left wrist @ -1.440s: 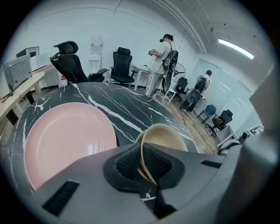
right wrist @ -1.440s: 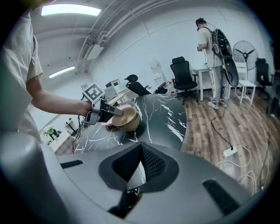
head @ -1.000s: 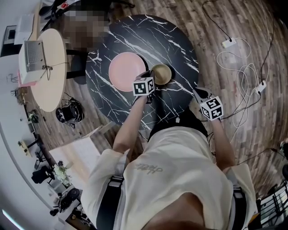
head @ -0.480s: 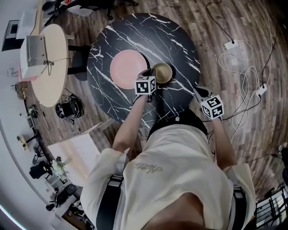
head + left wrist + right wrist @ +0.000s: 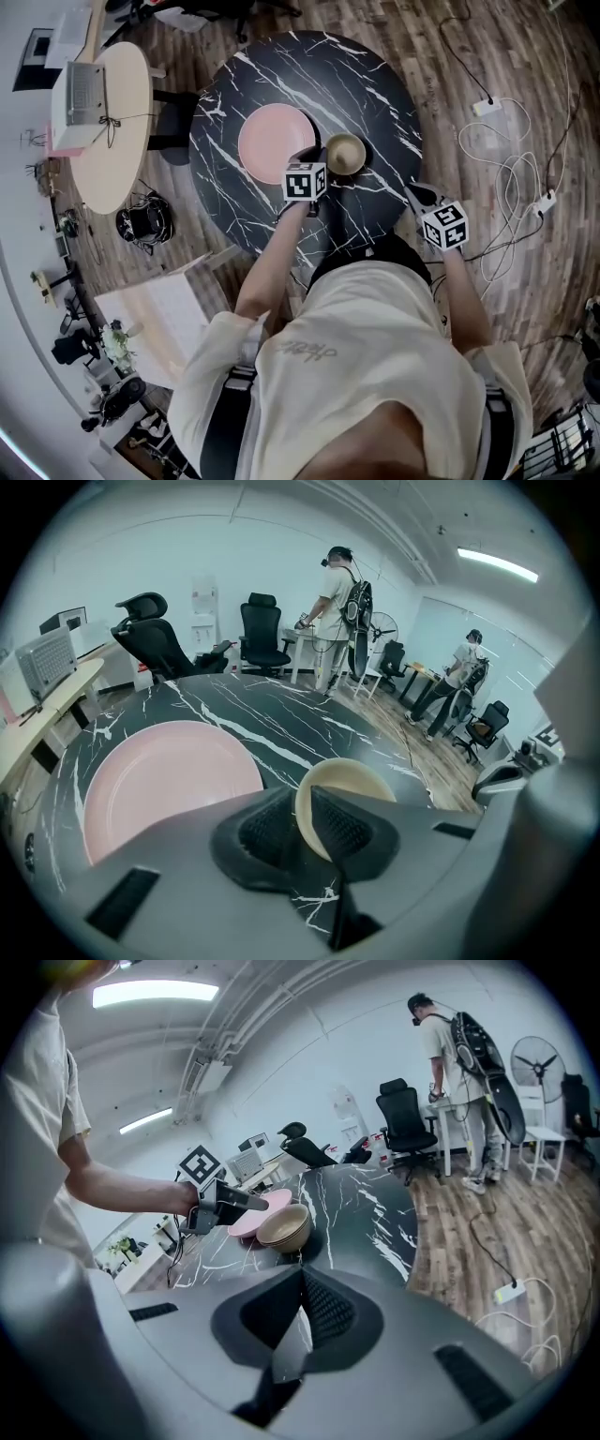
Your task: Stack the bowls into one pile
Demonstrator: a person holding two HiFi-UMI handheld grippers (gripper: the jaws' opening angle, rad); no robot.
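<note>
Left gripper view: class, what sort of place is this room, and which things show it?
Probably an open office or lab workspace: black swivel office chairs, a laptop on the round side table, and a power strip with cables trailing over the wood floor.

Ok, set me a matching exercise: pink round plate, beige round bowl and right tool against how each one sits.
Things:
1. pink round plate
2. beige round bowl
3. right tool

States:
A. shut, nothing between its jaws
B. rim stands between the jaws of the left tool
C. lies flat on the black marble round table, beside the bowl

Pairs: 1-C, 2-B, 3-A.

The left tool's jaws have just been opening, with the bowl's rim between them.
</note>
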